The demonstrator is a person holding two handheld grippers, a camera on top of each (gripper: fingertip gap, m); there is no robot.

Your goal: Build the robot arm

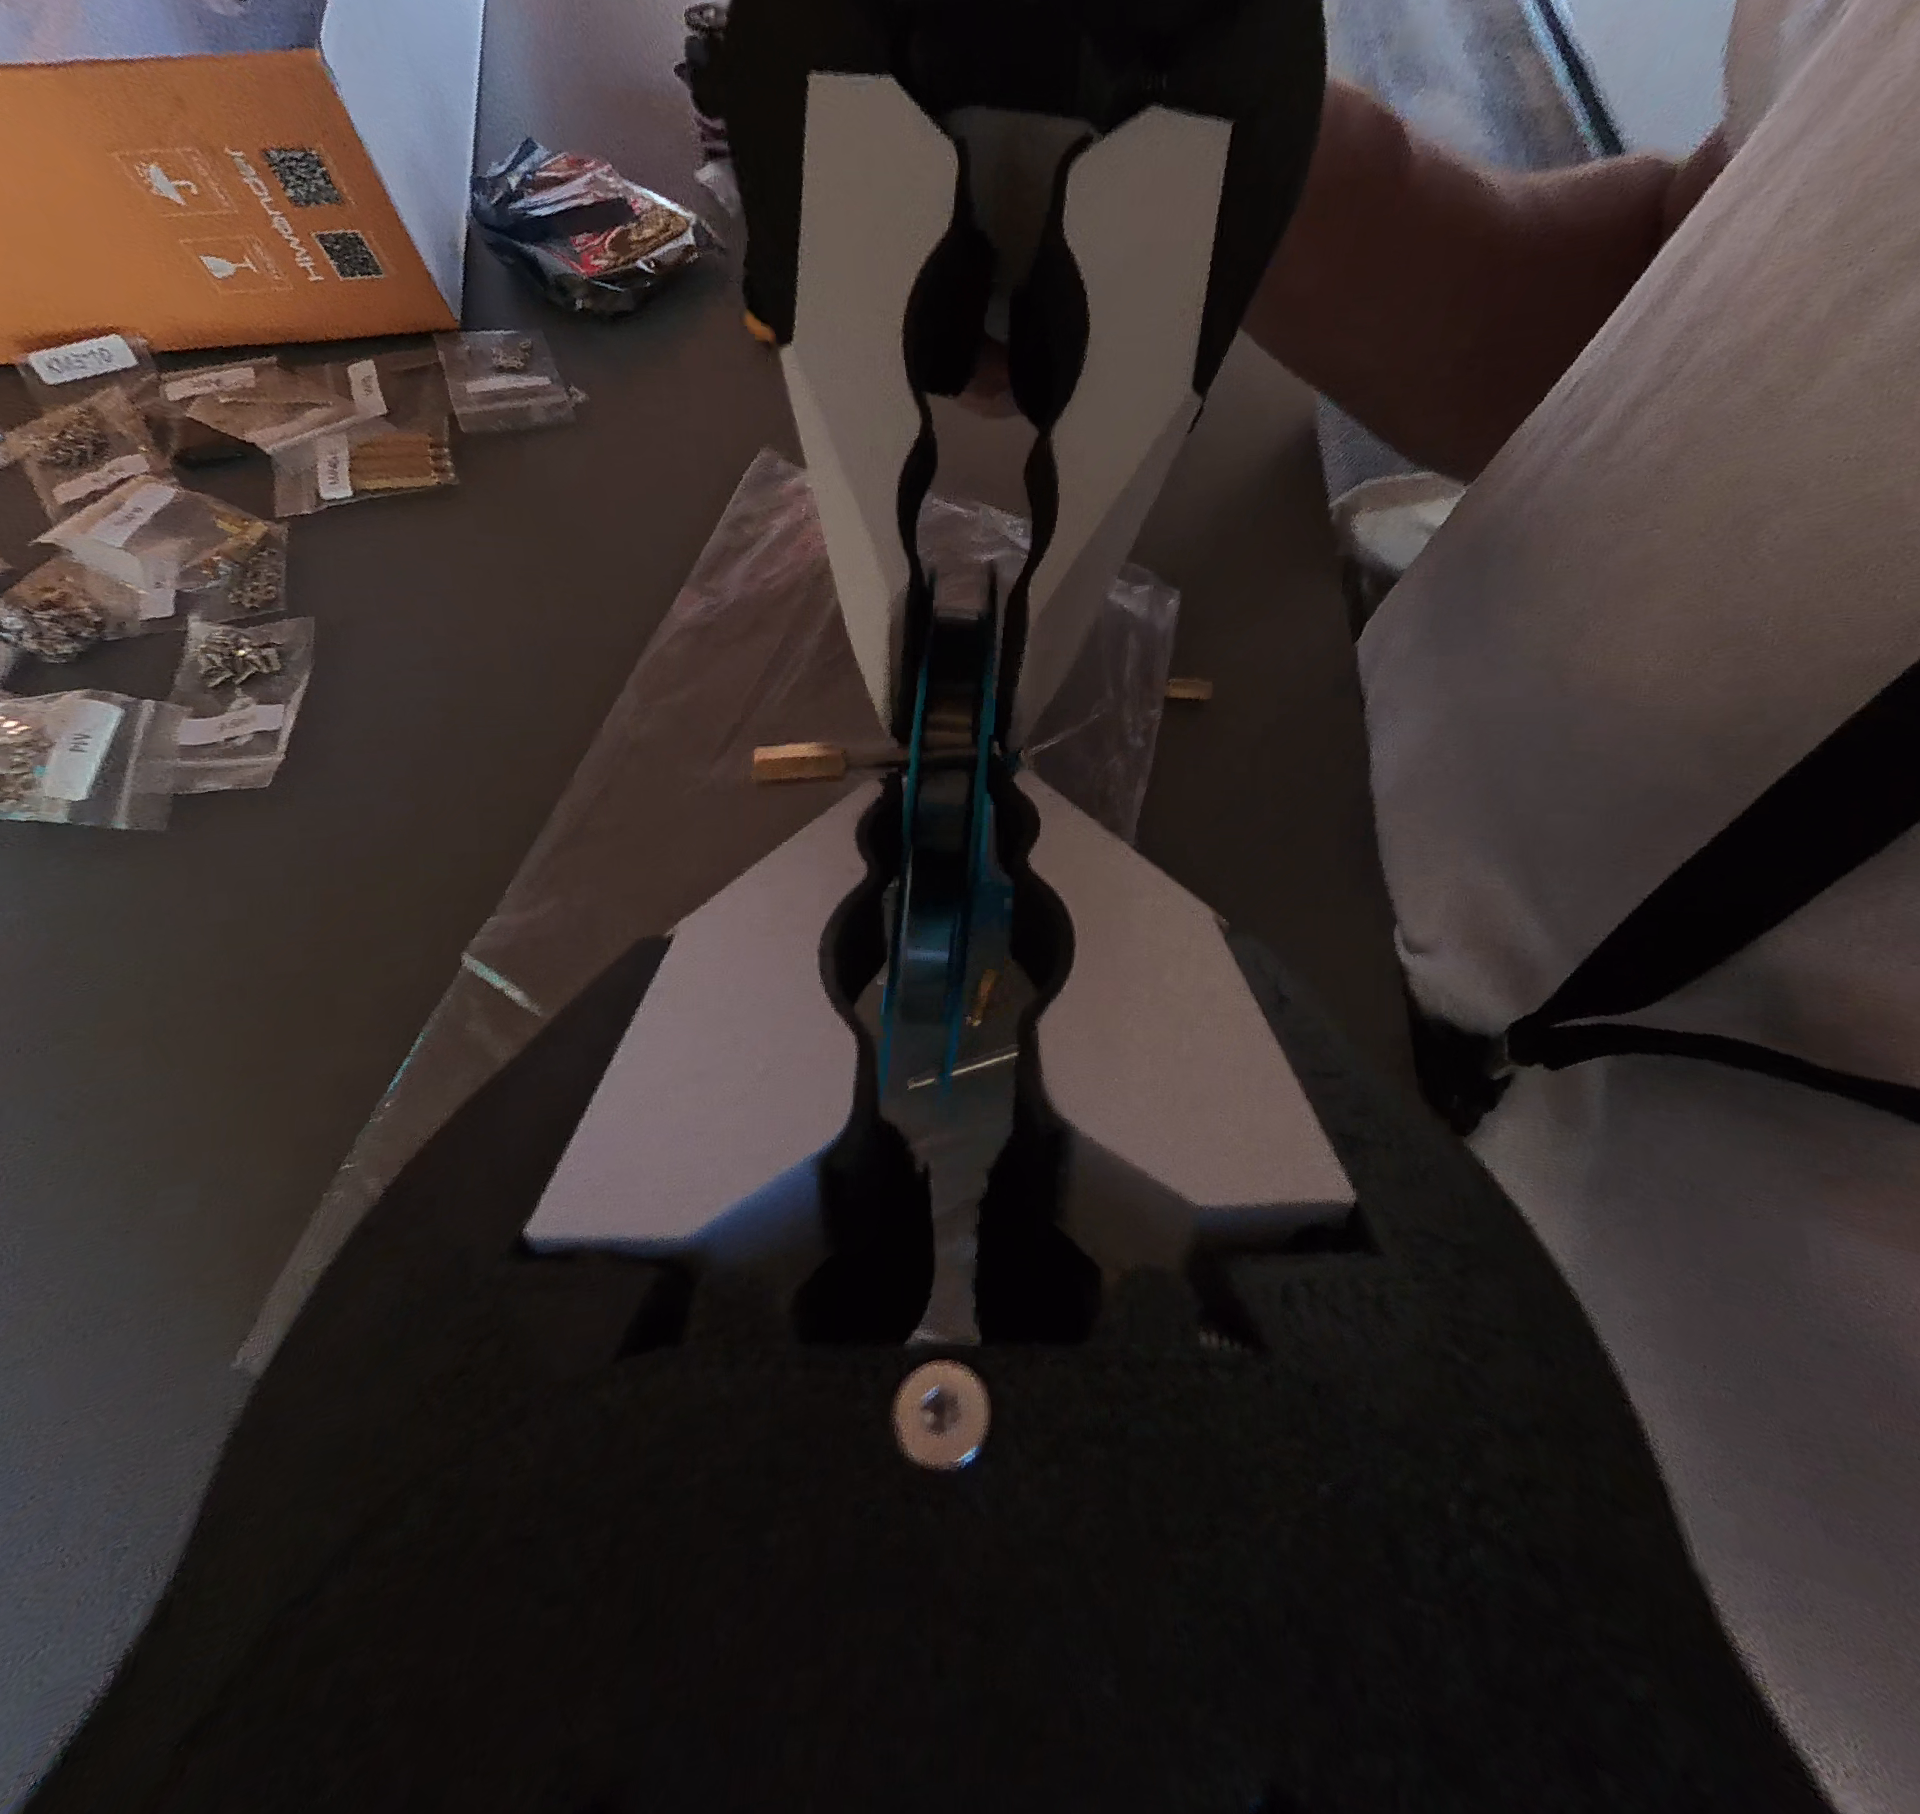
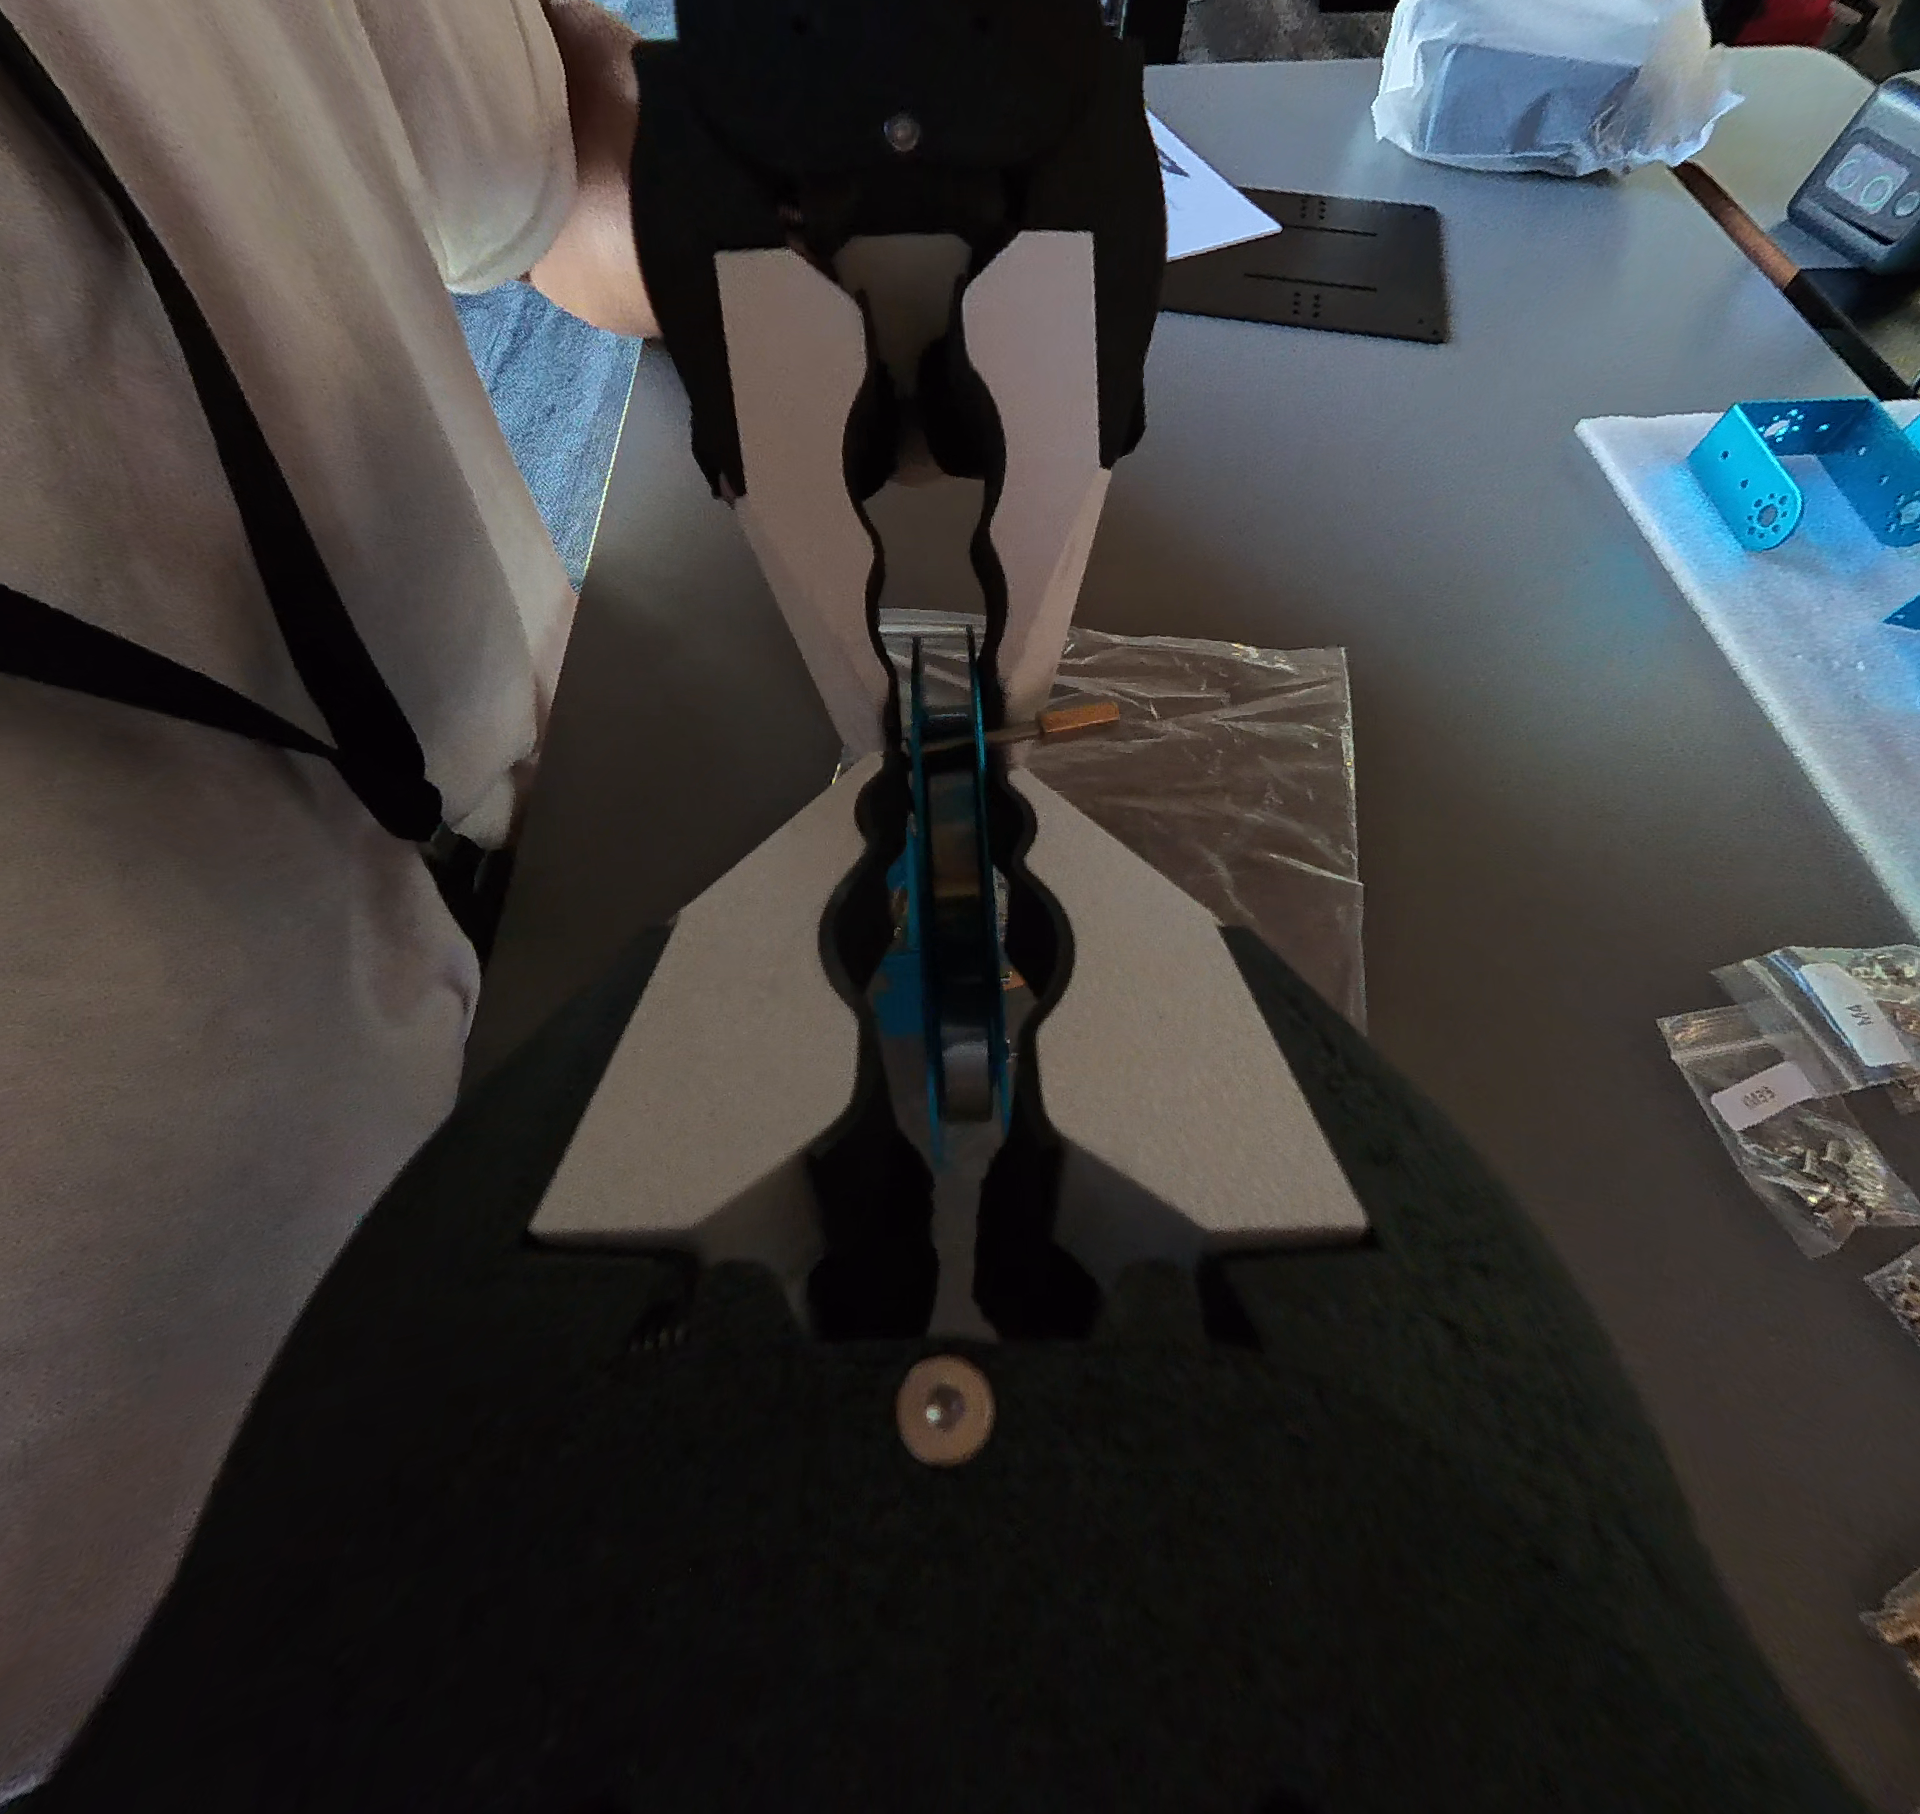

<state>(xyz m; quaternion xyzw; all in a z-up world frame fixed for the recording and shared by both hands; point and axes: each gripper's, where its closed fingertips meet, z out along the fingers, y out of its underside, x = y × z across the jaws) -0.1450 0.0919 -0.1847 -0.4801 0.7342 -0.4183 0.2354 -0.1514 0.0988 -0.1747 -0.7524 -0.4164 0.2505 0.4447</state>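
Blue metal part (image 1: 940, 891), edge-on above the bench (image 1: 312, 985), was clamped from near by the left gripper (image 1: 948, 808) and from far by the right gripper (image 2: 940, 808), over a clear plastic bag (image 2: 1195, 777).

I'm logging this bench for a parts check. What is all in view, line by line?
Blue bracket assembly: one, blue with black core, clamped between both grippers.
Brass standoff: one, brass, sticking out sideways from the assembly.
Clear plastic bag: one, under the assembly.
Hardware bags: many, clear, table's left.
Orange box: one, far left.
U-bracket: one, blue, on white foam.
Black plate: one, far table.
Left gripper: shut.
Right gripper: shut.
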